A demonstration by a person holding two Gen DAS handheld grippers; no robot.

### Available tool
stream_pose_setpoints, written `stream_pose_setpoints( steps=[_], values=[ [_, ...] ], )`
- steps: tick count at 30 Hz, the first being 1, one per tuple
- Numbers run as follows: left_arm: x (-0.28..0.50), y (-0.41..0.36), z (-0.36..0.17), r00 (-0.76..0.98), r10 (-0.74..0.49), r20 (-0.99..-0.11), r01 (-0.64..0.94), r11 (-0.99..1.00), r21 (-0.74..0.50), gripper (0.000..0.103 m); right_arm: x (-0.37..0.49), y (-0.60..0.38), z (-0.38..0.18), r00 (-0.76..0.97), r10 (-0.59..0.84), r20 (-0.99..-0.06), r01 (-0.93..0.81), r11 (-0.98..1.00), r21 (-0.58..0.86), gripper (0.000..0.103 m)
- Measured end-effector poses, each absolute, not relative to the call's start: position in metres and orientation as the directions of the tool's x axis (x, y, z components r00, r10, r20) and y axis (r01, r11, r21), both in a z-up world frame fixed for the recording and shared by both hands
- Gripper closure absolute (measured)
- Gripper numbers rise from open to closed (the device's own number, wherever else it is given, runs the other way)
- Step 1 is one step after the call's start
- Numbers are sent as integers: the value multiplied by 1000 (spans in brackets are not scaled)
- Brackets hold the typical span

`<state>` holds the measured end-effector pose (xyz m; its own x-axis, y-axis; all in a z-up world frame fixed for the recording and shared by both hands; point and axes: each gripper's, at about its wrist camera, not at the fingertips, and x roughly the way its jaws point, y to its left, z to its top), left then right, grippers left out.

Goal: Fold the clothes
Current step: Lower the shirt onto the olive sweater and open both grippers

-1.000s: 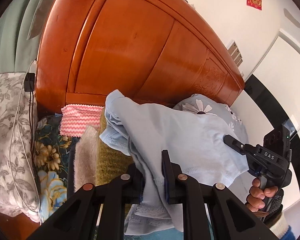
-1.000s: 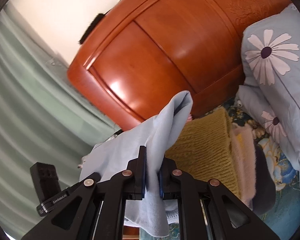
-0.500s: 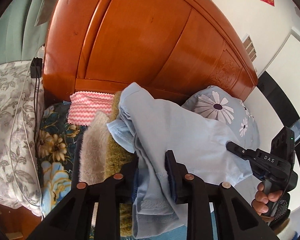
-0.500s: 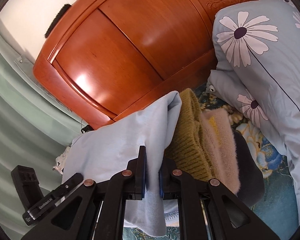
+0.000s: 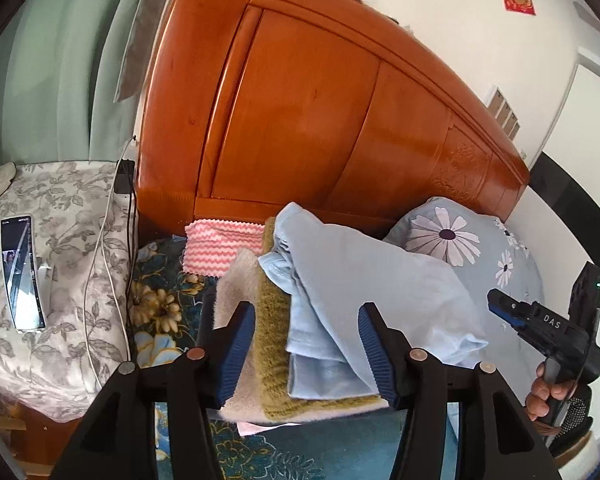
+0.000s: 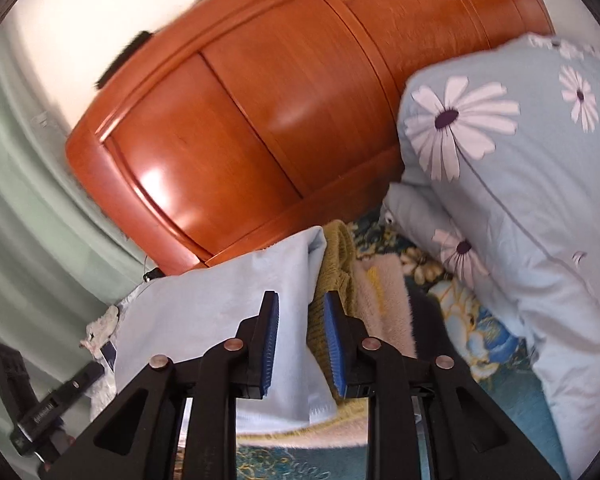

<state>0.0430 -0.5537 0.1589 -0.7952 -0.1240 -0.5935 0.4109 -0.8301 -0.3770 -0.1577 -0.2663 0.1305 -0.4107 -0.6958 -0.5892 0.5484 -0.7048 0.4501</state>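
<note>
Light-blue garment (image 5: 364, 288) lay folded on top of a stack of clothes at frame centre in the left wrist view, resting on a mustard knit (image 5: 276, 344), which sat on a beige fluffy piece (image 5: 236, 280); a pink-and-white zigzag cloth (image 5: 220, 248) sat behind the stack against the wooden headboard (image 5: 300, 120). Left gripper (image 5: 306, 346) was spread wide, blue pads either side of the stack's near end, clamping nothing. In the right wrist view the right gripper (image 6: 300, 344) was parted a moderate way, with the garment's edge (image 6: 236, 320) lying between and over its left pad, pads not pressed on it; the mustard knit (image 6: 332, 264) showed just right of that edge. Seen from the left camera, the right gripper (image 5: 500, 308) sat at right of frame, apart from the garment, with a hand (image 5: 548, 388) on its grip. Daisy-print pillow (image 5: 460, 240) lay right of the stack, leaning on the headboard. Floral bedsheet (image 5: 160, 312) showed under the stack. At left of frame, a phone (image 5: 22, 272) and white cable (image 5: 96, 280) rested on a grey floral cover (image 5: 72, 208); green curtain (image 5: 60, 60) upper left.
</note>
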Motion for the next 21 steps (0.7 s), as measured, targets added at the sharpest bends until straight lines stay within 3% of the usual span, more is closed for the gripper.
stream_pose_setpoints(
  steps=[6, 10, 12, 15, 19, 21],
  values=[
    [66, -500, 144, -802, -158, -576, 415, -841, -347, 34, -121, -253, 115, -425, -678, -599, 603, -706, 371, 66],
    [66, -465, 115, -763, -153, -628, 425, -851, -310, 30, -87, -250, 87, -405, -658, -635, 642, -699, 315, 64],
    [63, -450, 98, -731, -148, -666, 432, -856, -283, 27, -76, -251, 73, -400, -642, -654, 649, -702, 292, 54],
    [61, -434, 78, -698, -147, -701, 444, -857, -262, 24, -66, -250, 58, -406, -620, -671, 642, -716, 274, 53],
    [62, -418, 61, -684, -174, -708, 459, -857, -233, 13, -54, -249, 44, -412, -600, -686, 639, -727, 252, 41],
    [66, -414, 59, -692, -189, -697, 467, -853, -232, 1, -47, -249, 42, -420, -597, -683, 648, -725, 235, 40]
  ],
)
